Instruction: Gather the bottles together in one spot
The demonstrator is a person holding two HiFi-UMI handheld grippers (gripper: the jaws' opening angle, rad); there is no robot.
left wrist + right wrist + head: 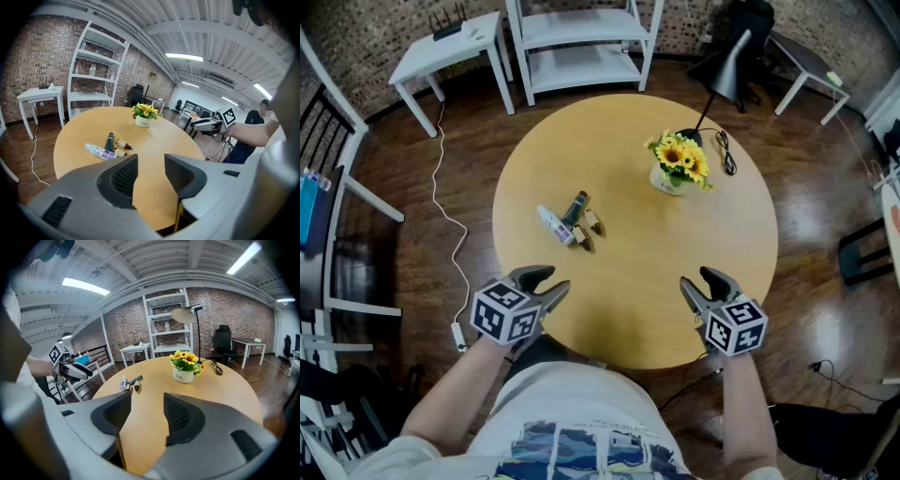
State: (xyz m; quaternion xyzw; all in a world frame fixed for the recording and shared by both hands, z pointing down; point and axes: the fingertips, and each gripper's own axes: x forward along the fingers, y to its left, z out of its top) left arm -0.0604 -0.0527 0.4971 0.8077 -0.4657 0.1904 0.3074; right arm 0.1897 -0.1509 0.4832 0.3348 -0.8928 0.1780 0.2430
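The left gripper (548, 283) hovers released and empty at the table's (656, 253) near edge. The bottles (570, 223) lie bunched together left of centre, apart from the flowers (679, 161). The right gripper (697, 279) is likewise released and empty. Best to keep both off the pile, so nothing rolls apart.

The right hand-held gripper (146, 417), jaws apart and empty, faces bottles (123, 382) on the table (225, 392).

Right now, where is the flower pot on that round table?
In the head view the flower pot stands on the far right part of the table, next to the black lamp; the bottles lie apart to its left.
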